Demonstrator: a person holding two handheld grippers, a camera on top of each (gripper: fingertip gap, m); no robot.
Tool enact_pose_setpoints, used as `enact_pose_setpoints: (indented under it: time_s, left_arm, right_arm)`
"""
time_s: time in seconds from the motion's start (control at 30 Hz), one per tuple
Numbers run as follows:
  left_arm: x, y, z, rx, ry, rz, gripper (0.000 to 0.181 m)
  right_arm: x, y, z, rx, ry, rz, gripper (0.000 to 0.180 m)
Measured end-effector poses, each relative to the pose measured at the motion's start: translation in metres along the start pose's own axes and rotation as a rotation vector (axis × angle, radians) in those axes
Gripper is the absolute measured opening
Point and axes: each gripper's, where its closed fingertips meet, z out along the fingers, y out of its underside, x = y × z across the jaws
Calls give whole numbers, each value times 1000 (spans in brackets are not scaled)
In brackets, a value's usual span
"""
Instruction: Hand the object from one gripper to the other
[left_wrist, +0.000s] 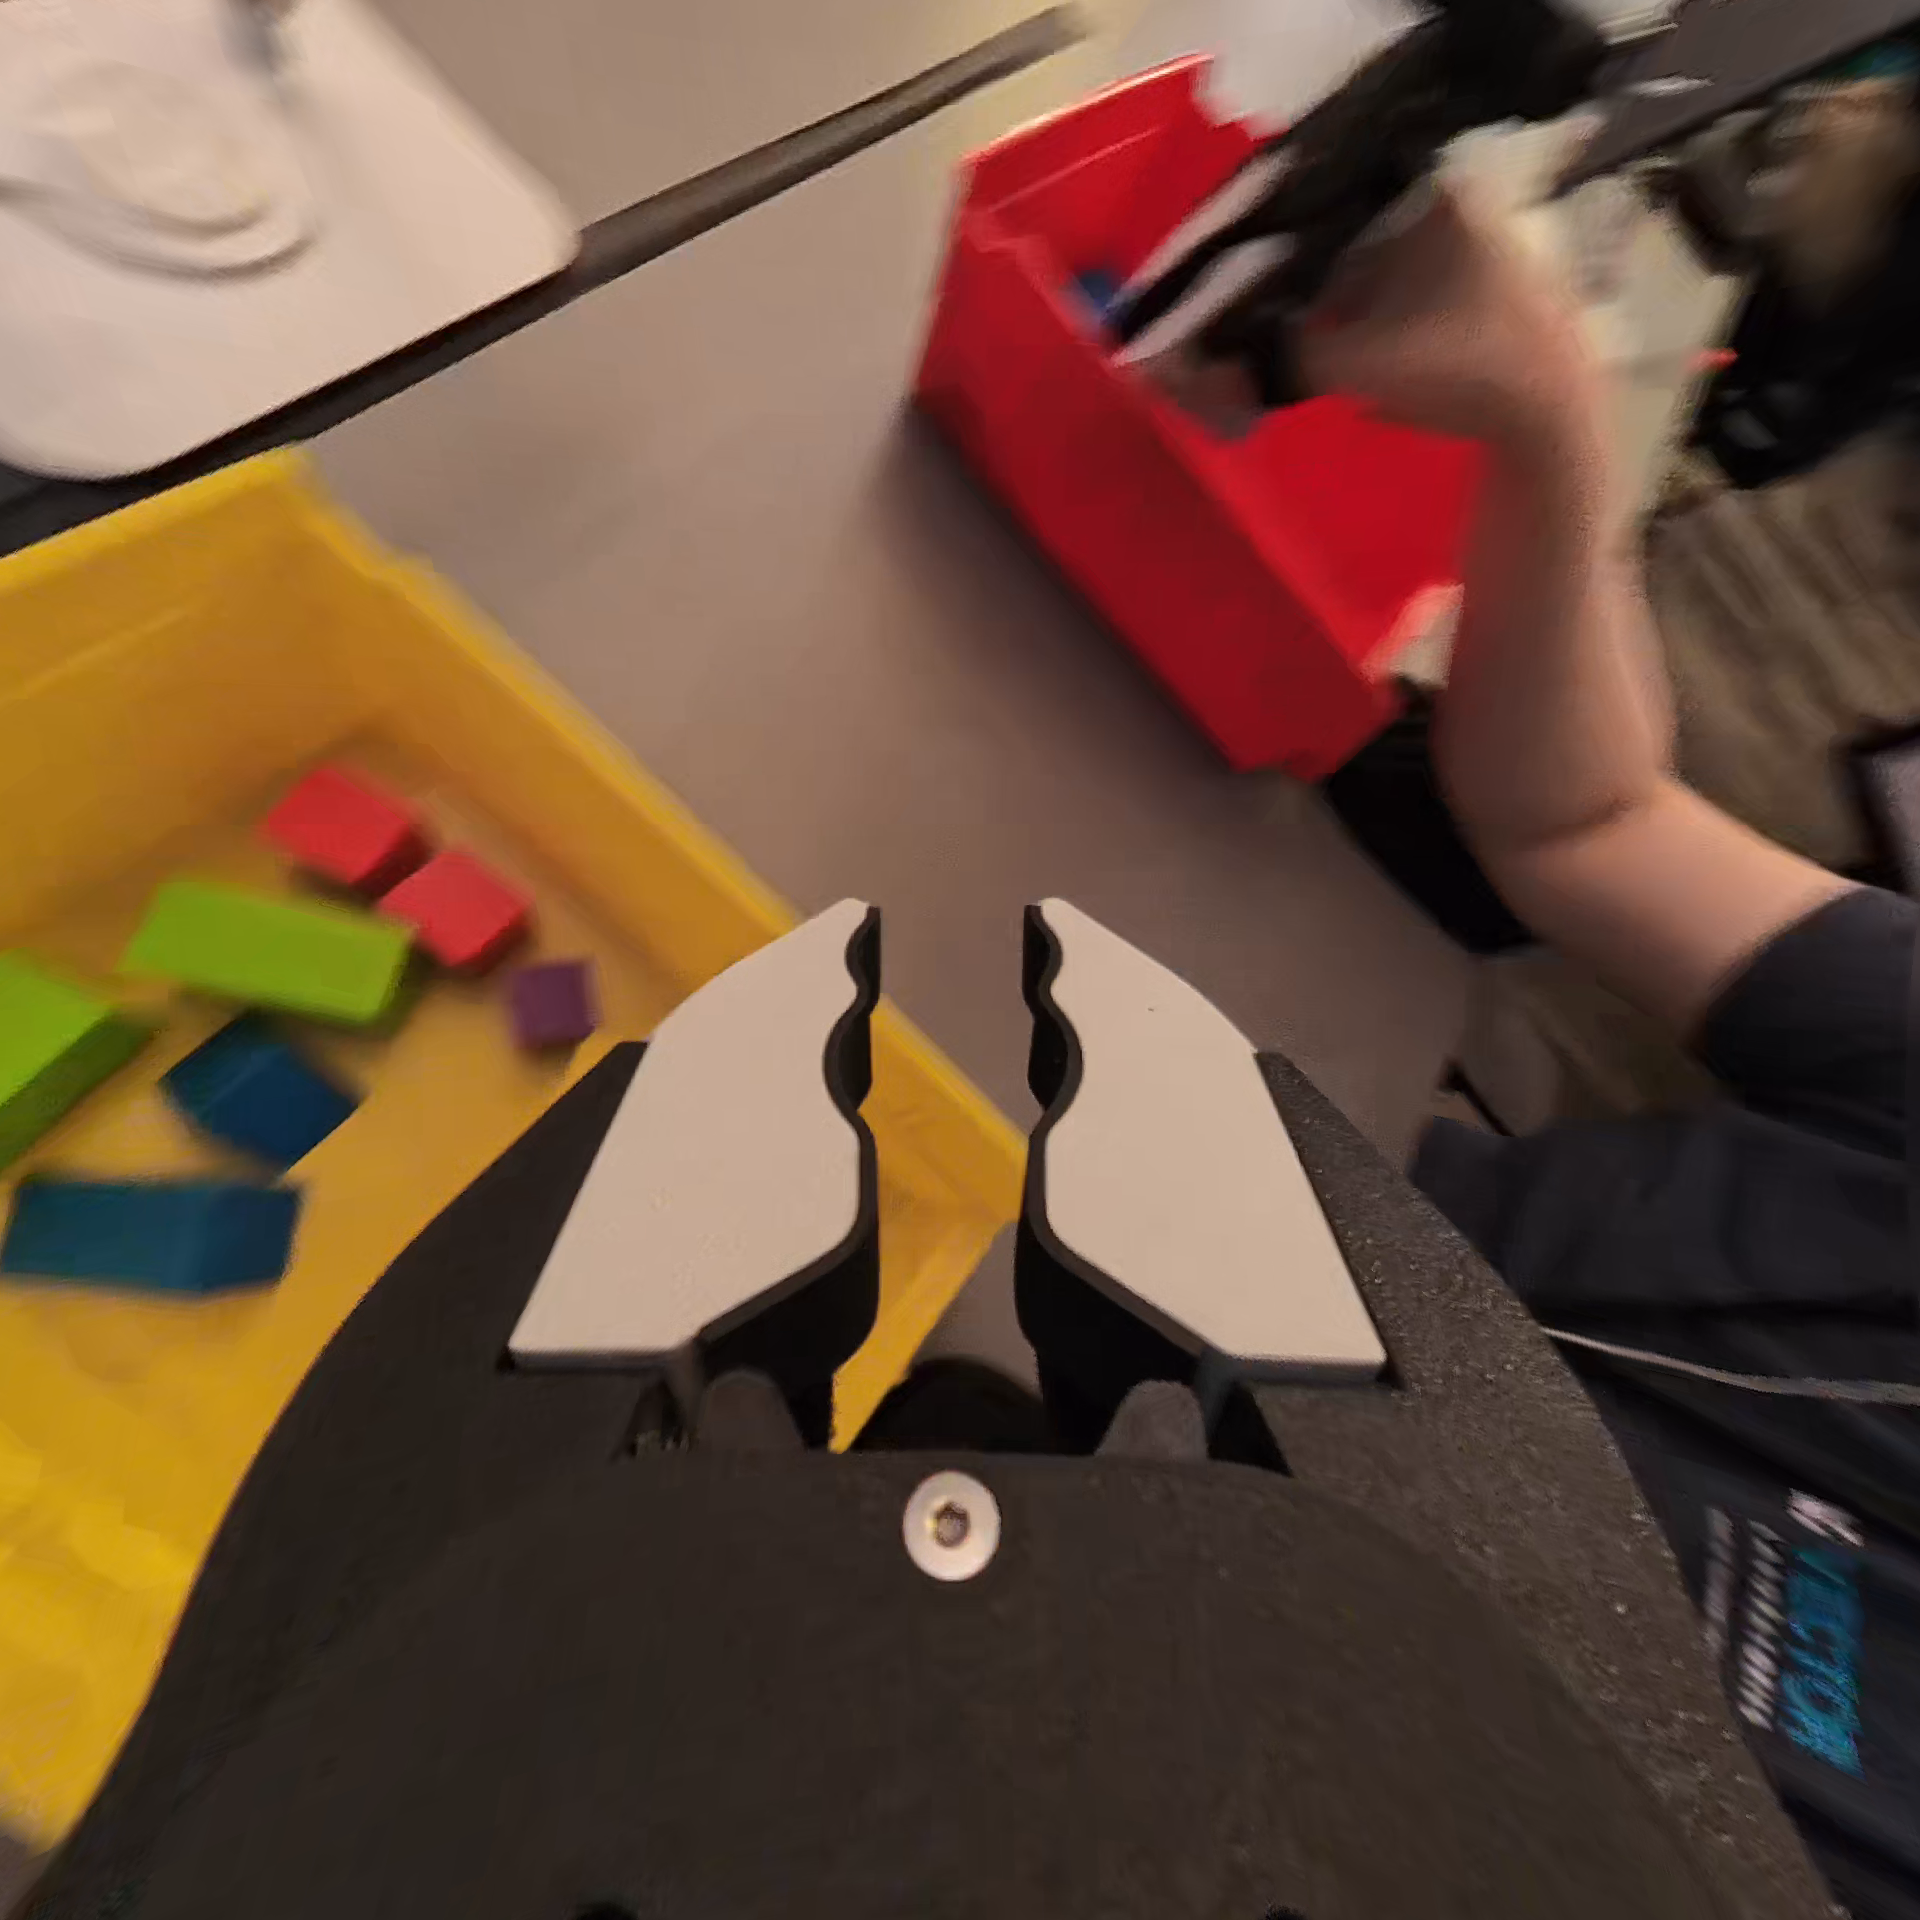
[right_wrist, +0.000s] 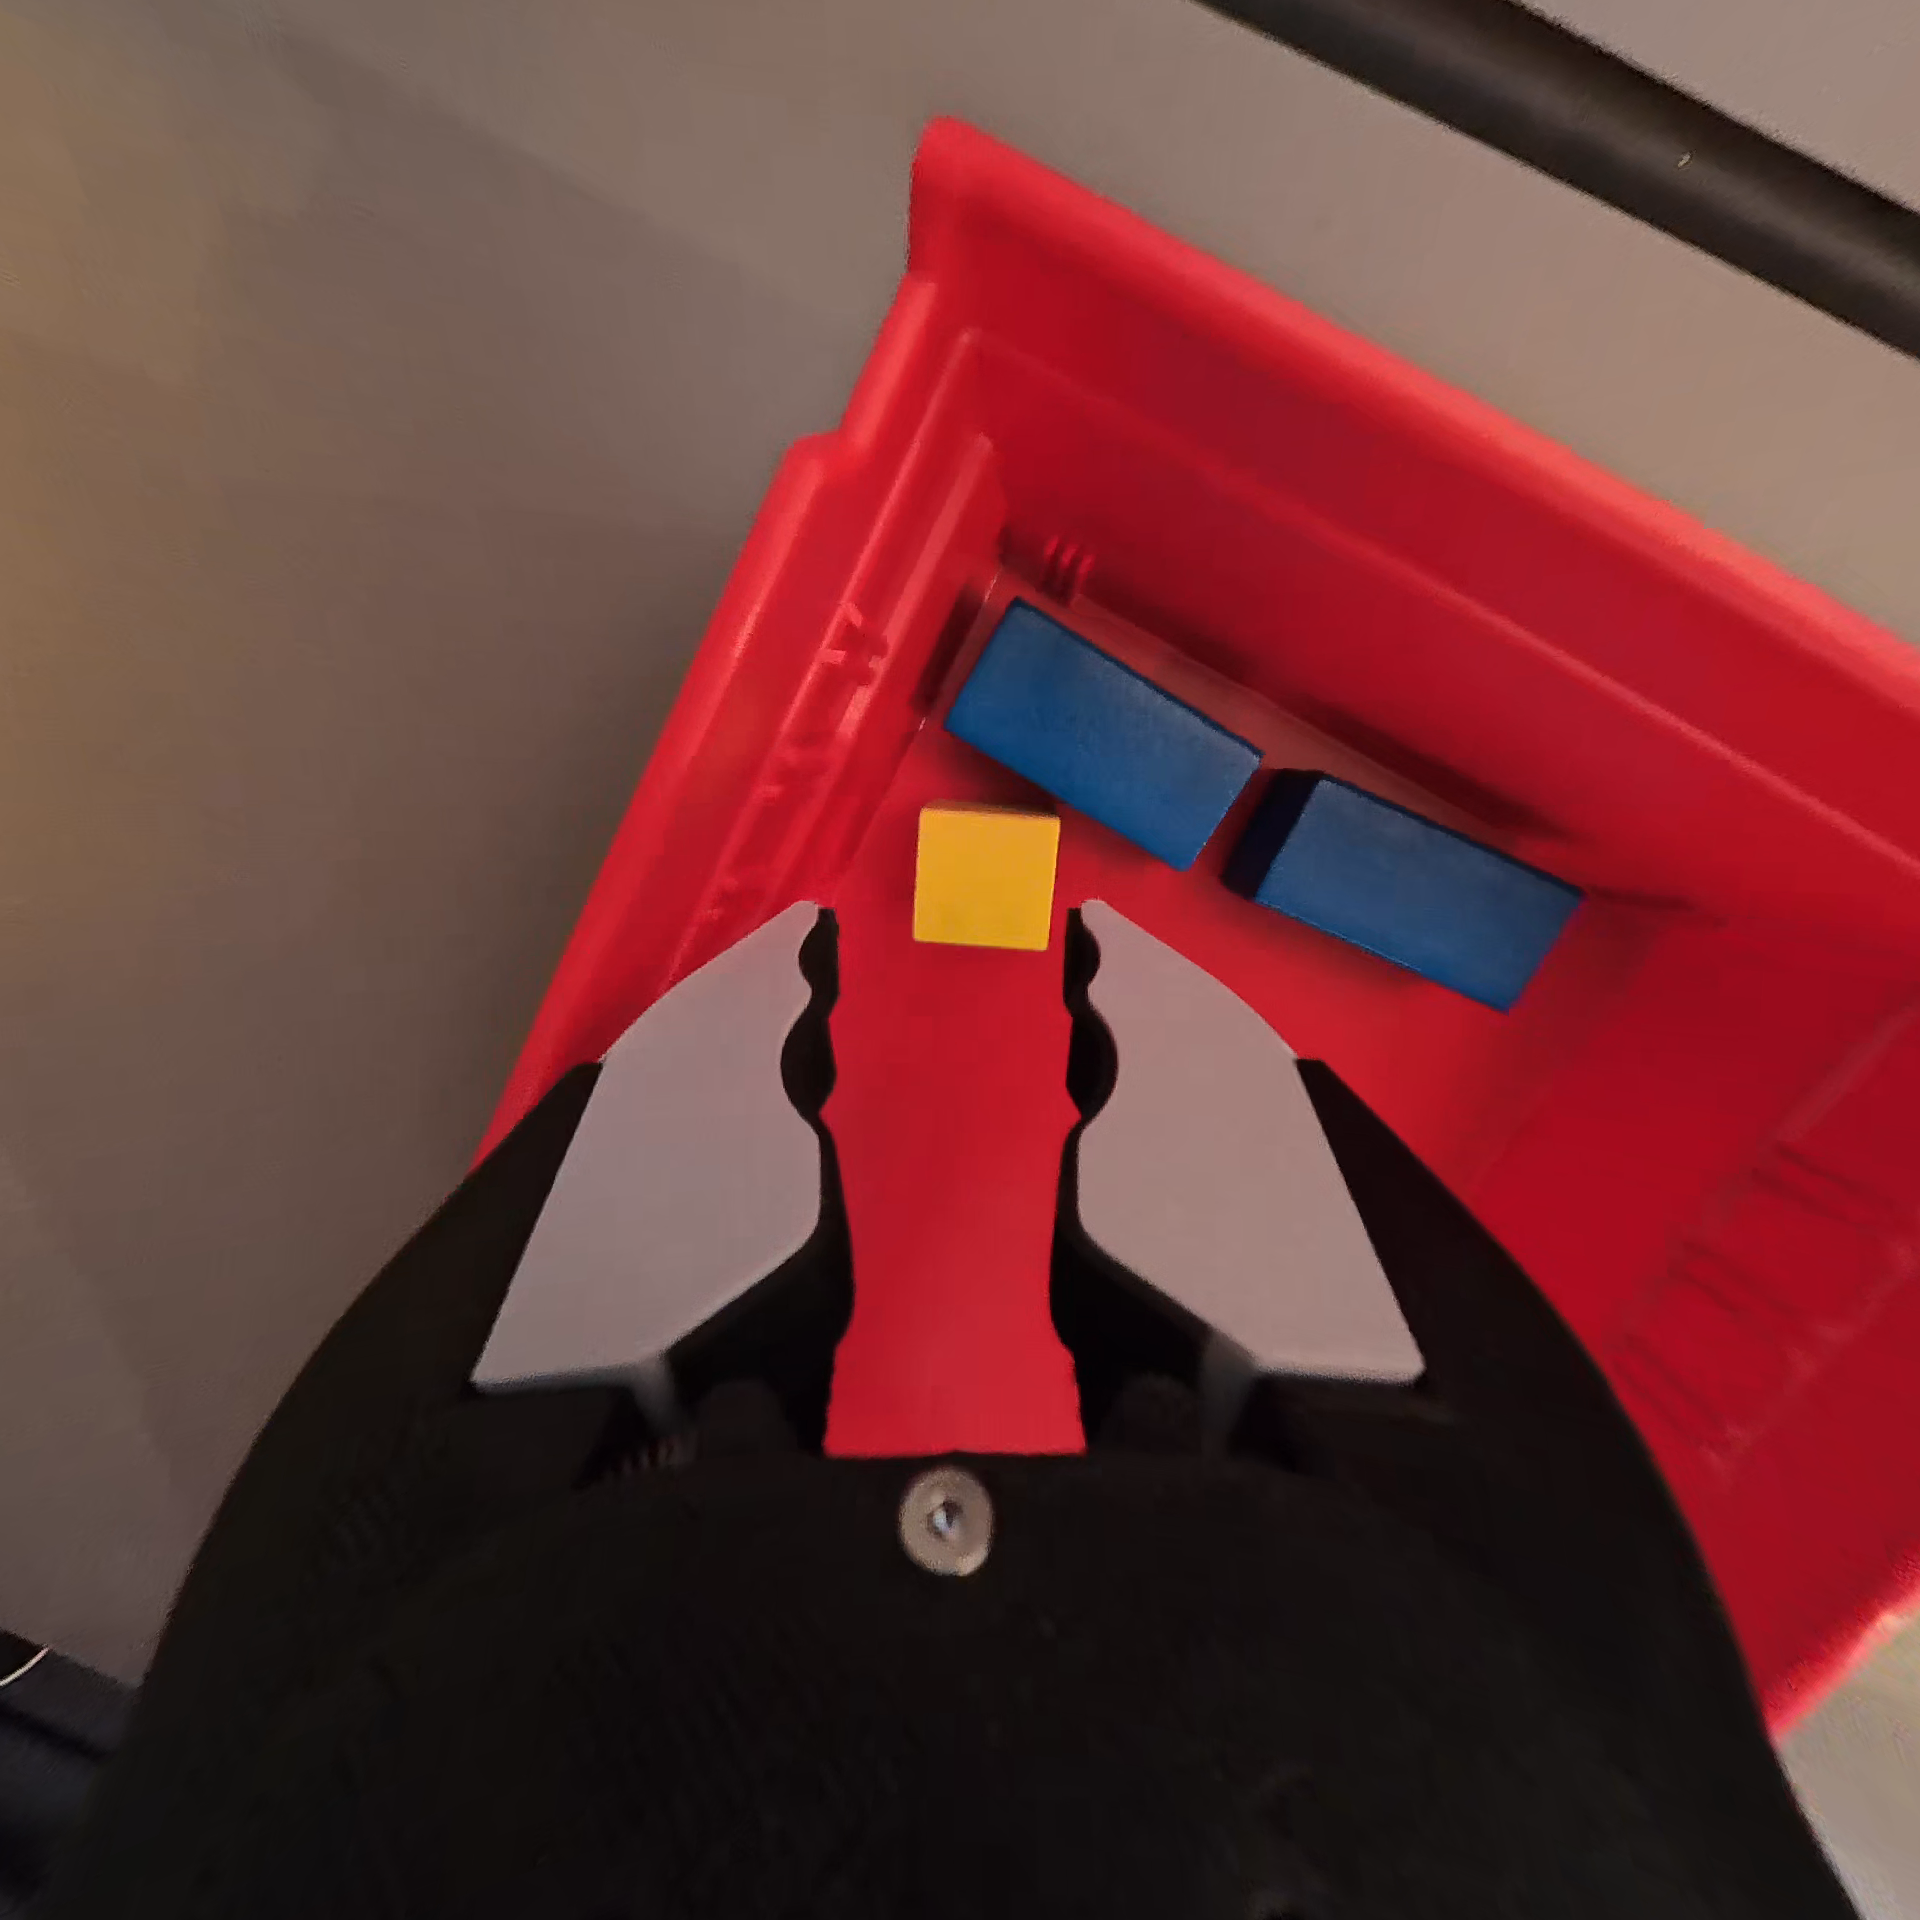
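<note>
My grey table (left_wrist: 748, 540) carries a yellow bin (left_wrist: 644, 790) and a red bin (left_wrist: 1195, 540), set well apart.

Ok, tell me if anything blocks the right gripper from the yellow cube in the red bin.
Nothing visible does. The right gripper has its jaws open just short of the yellow cube on the red bin floor. The two blue blocks lie beyond it, off to the side.

Left view high over table; right view close, down into red bin (right_wrist: 1351, 540); bin shared.
</note>
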Motion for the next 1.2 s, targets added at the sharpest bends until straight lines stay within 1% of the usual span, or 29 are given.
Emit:
enact_pose_setpoints:
  time_s: [0.07,0.1,0.17,0.23,0.33,0.4,0.47,0.6,0.77,0.87,1.2]
  left_arm:
    - [-41,14,-6,-58,-178,-57,26]
    - [-57,21,-8,-86,-239,-70,26]
    - [-77,33,-7,-145,-289,-79,26]
    - [-87,51,-3,-237,-288,-96,26]
    - [-90,78,4,-347,-233,-222,27]
    - [-90,86,12,-387,-200,-264,29]
    - [-94,94,19,-435,-204,-274,30]
    - [-108,103,29,-501,-271,-297,30]
    - [-124,118,38,-585,-347,-354,38]
    - [-124,121,46,-613,-340,-376,38]
    - [-131,131,54,-707,-425,-351,35]
  right_arm:
    - [-1,-3,-13,39,-12,-3,43]
    - [-1,-4,-20,59,-19,-3,44]
    - [-1,-6,-30,89,-24,-1,44]
    - [0,-6,-38,109,-26,-1,45]
    - [1,-5,-44,124,-33,-2,45]
    - [2,-4,-45,121,-37,0,45]
    - [3,-3,-44,113,-39,0,45]
    - [2,1,-39,84,-46,-6,46]
    - [1,3,-33,56,-48,-13,46]
    - [1,4,-31,47,-47,-17,45]
    - [1,7,-29,27,-54,-24,45]
